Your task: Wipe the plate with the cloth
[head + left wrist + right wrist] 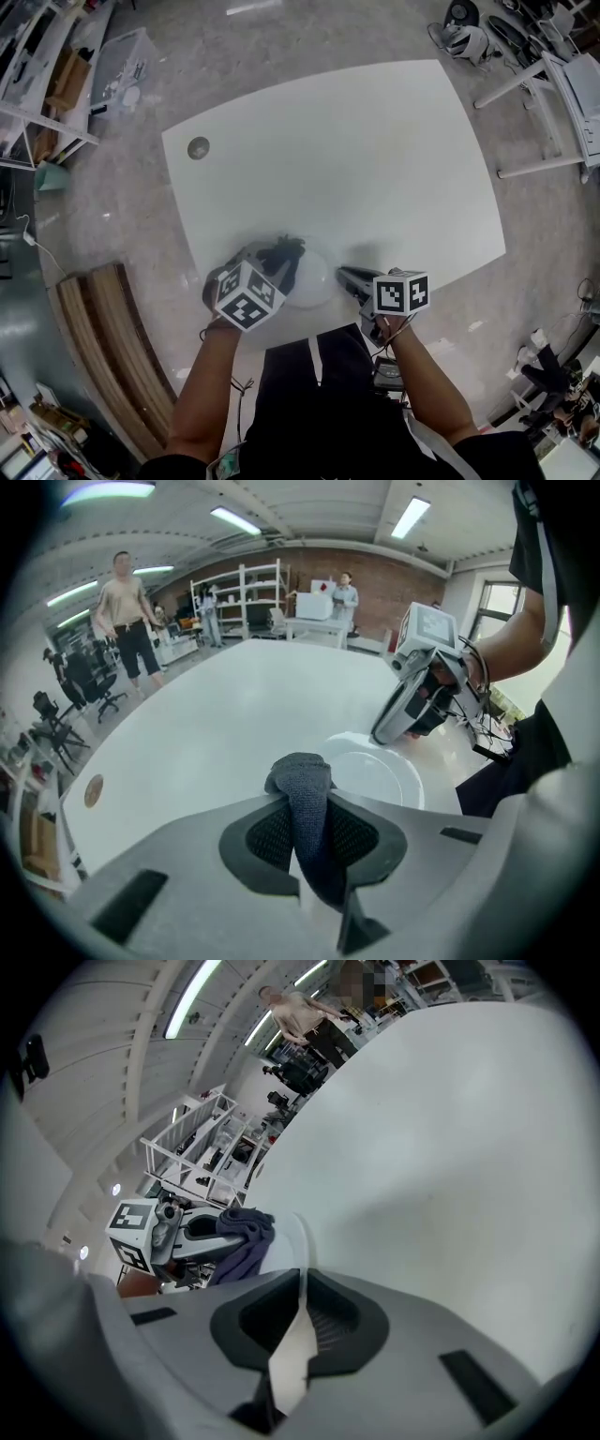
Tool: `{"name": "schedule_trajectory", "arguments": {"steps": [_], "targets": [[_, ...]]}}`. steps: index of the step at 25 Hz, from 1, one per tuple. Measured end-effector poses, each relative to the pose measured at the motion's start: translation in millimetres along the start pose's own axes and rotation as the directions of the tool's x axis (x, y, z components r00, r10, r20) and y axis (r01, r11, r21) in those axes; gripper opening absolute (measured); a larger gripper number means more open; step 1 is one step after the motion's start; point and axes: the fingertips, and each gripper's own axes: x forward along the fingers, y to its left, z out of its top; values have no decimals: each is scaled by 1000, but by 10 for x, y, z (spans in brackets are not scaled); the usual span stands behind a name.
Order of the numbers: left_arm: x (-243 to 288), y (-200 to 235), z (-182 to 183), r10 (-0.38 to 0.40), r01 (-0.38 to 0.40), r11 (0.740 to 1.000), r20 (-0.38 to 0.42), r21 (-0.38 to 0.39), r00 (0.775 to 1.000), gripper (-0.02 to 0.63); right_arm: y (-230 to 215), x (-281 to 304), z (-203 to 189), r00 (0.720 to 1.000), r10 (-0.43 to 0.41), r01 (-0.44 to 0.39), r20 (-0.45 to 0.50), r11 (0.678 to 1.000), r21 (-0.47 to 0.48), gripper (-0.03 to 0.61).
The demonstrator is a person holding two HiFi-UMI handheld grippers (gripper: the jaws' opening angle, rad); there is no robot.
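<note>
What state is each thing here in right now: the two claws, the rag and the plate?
left gripper: shut on the cloth.
cloth: bunched, pinched between the left jaws.
right gripper: shut on the plate's rim.
plate: face up, clamped at its rim, near the table edge.

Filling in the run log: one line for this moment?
left gripper: shut on cloth | right gripper: shut on plate rim | cloth at plate, contact unclear

The head view looked steeply down on the tabletop (375, 159) from above. Both gripper views sat close behind their jaws, facing each other across the plate (375, 775) all three shared
</note>
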Motion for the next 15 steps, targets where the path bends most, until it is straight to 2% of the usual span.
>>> {"name": "schedule_trajectory", "arguments": {"steps": [4,8,11,15], "targets": [[-198,-106,-288,18,-19,1000,-34,-16,999,54,-18,-20,9,1000,-8,8,11,1000,2,23],[-306,-512,-472,-16,15,1000,-53,-12,998,54,-3,-12,23,1000,-10,10,18,1000,-3,23],[-251,-902,-442,-75,75,997,-53,11,996,54,9,5,32,1000,-17,17,21,1000,-5,21],[-64,-1184,-153,-142,142,990,-9,26,990,54,10,28,24,1000,-18,18,16,1000,-11,23]]}}
